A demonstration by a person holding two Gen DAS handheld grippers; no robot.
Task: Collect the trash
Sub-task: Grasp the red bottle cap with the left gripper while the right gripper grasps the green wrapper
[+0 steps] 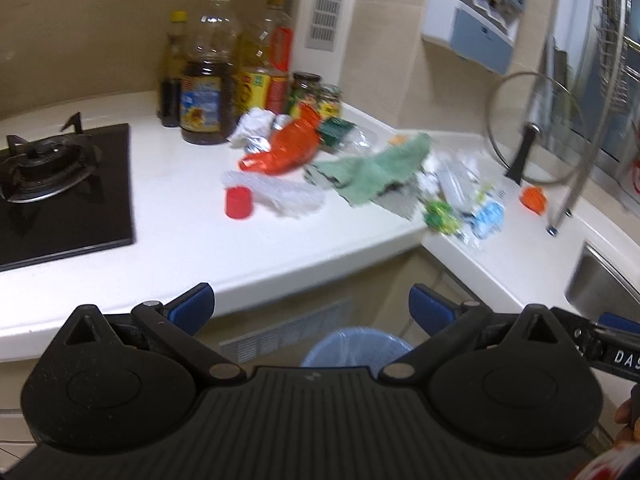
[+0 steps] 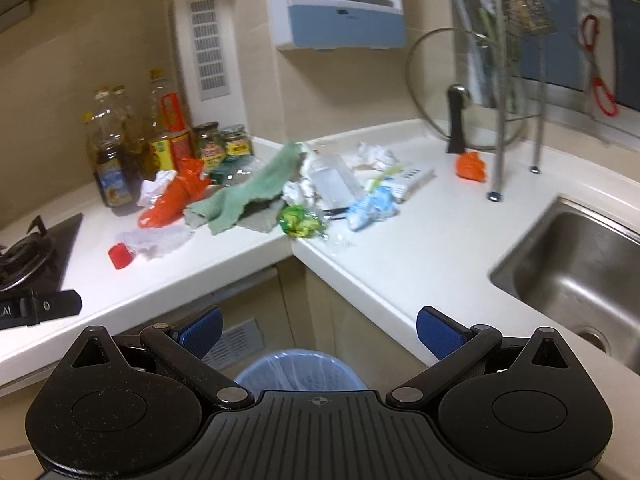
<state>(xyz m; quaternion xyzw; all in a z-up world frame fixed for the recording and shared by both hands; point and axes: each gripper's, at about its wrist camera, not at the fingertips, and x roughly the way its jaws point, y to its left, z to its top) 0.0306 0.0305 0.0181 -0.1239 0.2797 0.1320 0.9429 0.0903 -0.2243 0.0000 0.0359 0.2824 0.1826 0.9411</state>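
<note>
Trash lies in the corner of the white counter (image 1: 192,248): an orange plastic bag (image 1: 286,150), a red cap (image 1: 239,203), a clear wrapper (image 1: 280,194), crumpled paper (image 1: 256,122), a green wrapper (image 1: 440,214), a blue-white wrapper (image 1: 488,216) and a small orange scrap (image 1: 534,199). A bin with a blue liner (image 1: 356,346) stands on the floor below the corner; it also shows in the right wrist view (image 2: 300,370). My left gripper (image 1: 312,308) is open and empty, in front of the counter edge above the bin. My right gripper (image 2: 318,334) is open and empty, also above the bin.
A green cloth (image 1: 372,168) lies among the trash. Oil bottles (image 1: 206,92) and jars (image 1: 316,94) stand at the back. A gas hob (image 1: 52,184) is at left, a steel sink (image 2: 576,268) at right. A glass lid (image 2: 456,92) leans on a rack (image 2: 500,80).
</note>
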